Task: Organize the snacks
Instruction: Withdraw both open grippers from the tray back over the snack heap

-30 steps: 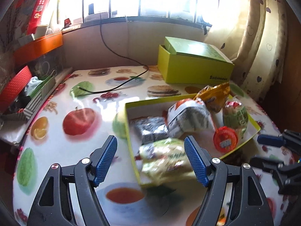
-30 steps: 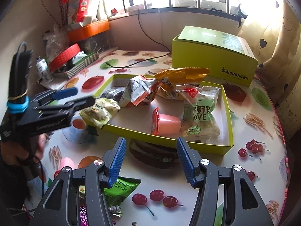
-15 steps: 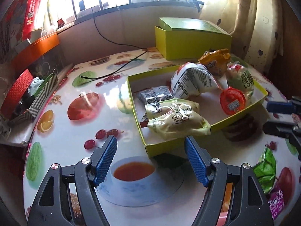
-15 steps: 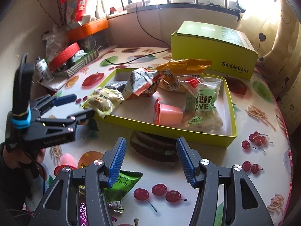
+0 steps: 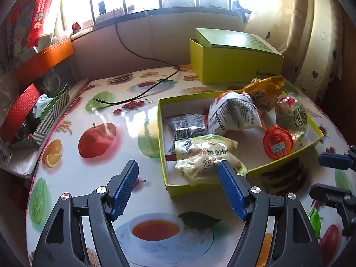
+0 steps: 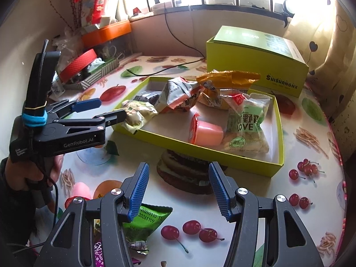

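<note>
Green snack packet (image 6: 144,224) flat on tablecloth beside right gripper (image 6: 178,191), jaws spread, empty; left gripper (image 5: 178,187) likewise spread. Approach low, pinch crimped edge, lift into yellow tray (image 6: 222,155)

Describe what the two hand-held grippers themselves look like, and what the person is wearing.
Both are black, angular frames with silver screws and ribbed blue finger pads. The left hand-held gripper carries white "GenRobot.AI" lettering, a blue band and thin yellow band on its upright stem, and a black cable. The right hand-held gripper matches. The sleeve is dark.
</note>
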`<control>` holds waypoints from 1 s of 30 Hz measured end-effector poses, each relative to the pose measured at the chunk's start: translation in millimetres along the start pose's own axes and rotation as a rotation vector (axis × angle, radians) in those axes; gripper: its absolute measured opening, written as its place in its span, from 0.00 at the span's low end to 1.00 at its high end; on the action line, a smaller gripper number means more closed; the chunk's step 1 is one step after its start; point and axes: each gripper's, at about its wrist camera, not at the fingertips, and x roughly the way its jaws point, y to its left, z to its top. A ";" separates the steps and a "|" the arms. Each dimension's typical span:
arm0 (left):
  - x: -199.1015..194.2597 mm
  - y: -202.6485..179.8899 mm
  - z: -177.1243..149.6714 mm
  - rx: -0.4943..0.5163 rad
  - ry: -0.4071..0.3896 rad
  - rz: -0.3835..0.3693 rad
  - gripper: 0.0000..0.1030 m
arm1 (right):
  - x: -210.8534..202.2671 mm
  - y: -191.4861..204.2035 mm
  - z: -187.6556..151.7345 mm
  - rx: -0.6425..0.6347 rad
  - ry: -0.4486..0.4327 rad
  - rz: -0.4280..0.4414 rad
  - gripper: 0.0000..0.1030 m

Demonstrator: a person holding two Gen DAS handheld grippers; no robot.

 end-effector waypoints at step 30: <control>-73.1 -5.5 -67.9 -0.117 0.026 -0.190 0.72 | -46.4 24.4 -52.9 0.049 0.024 0.023 0.54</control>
